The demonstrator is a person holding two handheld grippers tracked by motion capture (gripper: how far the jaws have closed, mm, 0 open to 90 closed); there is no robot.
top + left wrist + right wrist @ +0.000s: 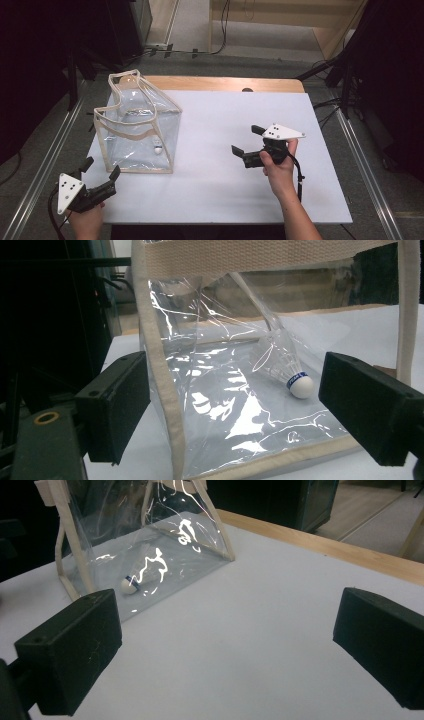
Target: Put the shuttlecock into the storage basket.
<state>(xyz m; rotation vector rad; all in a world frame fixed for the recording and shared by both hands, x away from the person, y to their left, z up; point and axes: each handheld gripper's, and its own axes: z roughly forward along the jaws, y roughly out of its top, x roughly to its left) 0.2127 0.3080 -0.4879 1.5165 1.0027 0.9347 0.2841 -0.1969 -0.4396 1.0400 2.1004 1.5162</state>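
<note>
High view: clear tote bag [137, 127] stands upright on white table [225, 190], left half. Shuttlecock [158, 148] lies inside, on bag floor. Left gripper [101, 171] near bag's front corner, jaws spread, empty. Right gripper [246, 140] well apart, jaws spread, empty.

Left gripper view: beige corner trim [160, 370] between jaws, not touching. Shuttlecock [292, 375] behind film, cork toward camera.

Right gripper view: bag [145, 535] far off.

Advice: pinch trim, not slippery film; steady bag before reaching in through top.
</note>
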